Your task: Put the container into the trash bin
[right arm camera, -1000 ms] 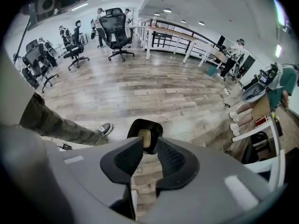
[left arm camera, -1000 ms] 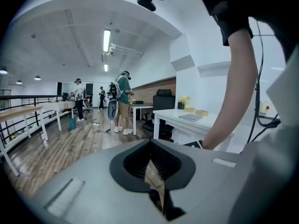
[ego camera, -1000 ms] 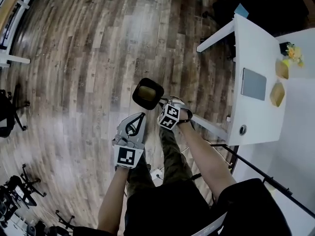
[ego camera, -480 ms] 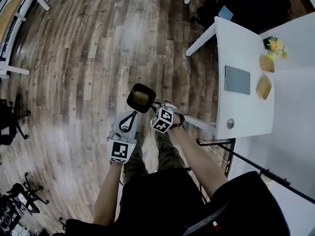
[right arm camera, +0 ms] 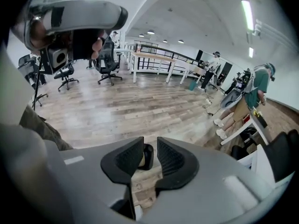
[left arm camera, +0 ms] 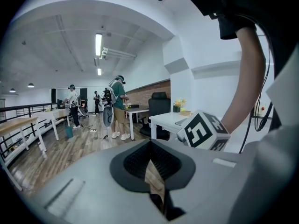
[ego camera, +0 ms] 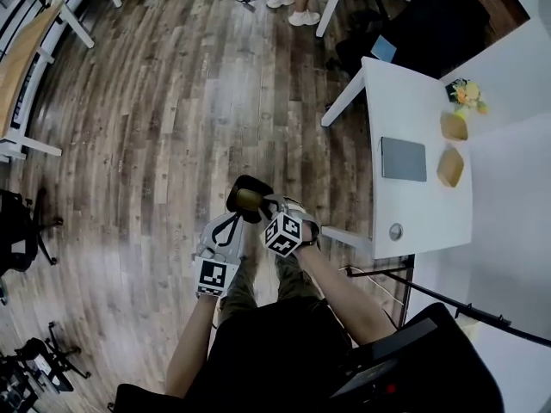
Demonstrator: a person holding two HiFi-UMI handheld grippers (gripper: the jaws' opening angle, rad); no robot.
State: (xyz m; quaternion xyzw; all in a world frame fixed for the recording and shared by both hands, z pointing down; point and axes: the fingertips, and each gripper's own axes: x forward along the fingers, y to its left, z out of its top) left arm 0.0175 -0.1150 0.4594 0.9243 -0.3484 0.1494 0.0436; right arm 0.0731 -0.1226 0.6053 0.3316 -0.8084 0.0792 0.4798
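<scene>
Count: one black trash bin point(ego camera: 232, 194) on the wood floor point(ego camera: 164, 136), with one yellowish container point(ego camera: 248, 200) apparently lying inside it; two grippers. Left gripper point(ego camera: 231, 222): jaws together, empty. Right gripper point(ego camera: 269, 206): jaws apart and closing, nothing between them, overlapping the bin's near right rim. One white table point(ego camera: 413, 205) stands to the right.

Wood plank floor point(ego camera: 172, 101) is carrying a black trash bin point(ego camera: 251, 181), which is standing upright on the boards near a white table point(ego camera: 413, 213). The table's legs are resting on the same floor. A flat grey slab point(ego camera: 403, 159) is lying on the tabletop. A tan box point(ego camera: 449, 167) is sitting just beside it and a second tan box point(ego camera: 454, 126) is sitting beyond that. A small flower bunch point(ego camera: 465, 93) is standing further along. A black office chair point(ego camera: 21, 226) is standing on the floor well apart at left.
</scene>
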